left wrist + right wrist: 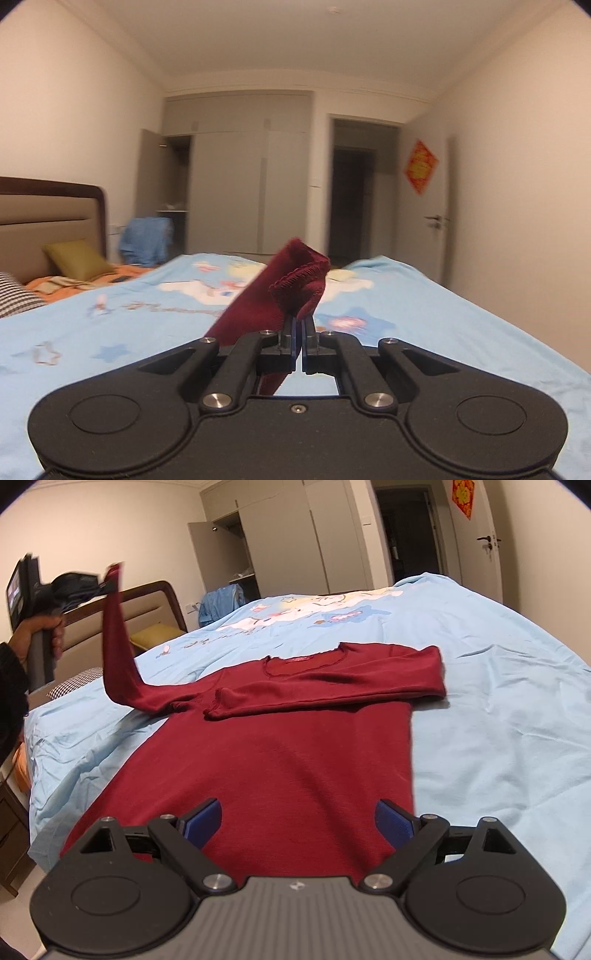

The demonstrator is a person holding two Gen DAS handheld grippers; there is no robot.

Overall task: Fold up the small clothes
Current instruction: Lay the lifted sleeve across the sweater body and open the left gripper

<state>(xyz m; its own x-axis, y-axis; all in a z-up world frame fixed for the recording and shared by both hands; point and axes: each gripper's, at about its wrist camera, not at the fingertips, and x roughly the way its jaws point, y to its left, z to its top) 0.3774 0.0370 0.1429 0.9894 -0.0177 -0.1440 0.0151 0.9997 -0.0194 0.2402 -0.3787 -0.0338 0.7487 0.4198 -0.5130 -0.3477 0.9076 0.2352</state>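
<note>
1. A dark red long-sleeved knit top lies flat, neckline away from the right wrist camera, on a bed covered by a light blue cartoon-print sheet.
2. One sleeve is already folded across the chest, its cuff pointing toward 9 o'clock.
3. The other sleeve is raised off the bed at about 10 o'clock in the right wrist view, pulled up nearly vertical from the shoulder.
4. The left gripper has its jaws nearly together, clamped on that sleeve's cuff, which bunches above the blue pads.
5. The right gripper is spread wide and carries nothing; it hovers over the hem end of the top, at 6 o'clock.
6. Step in hand, as judged: folding the second sleeve inward over the chest.
7. The next move probably calls for carrying the cuff toward 3 o'clock, laying it over the first sleeve, then releasing without dragging the body cloth.
8. A beige padded headboard with a dark brown frame stands at 10 o'clock, well apart.
</note>
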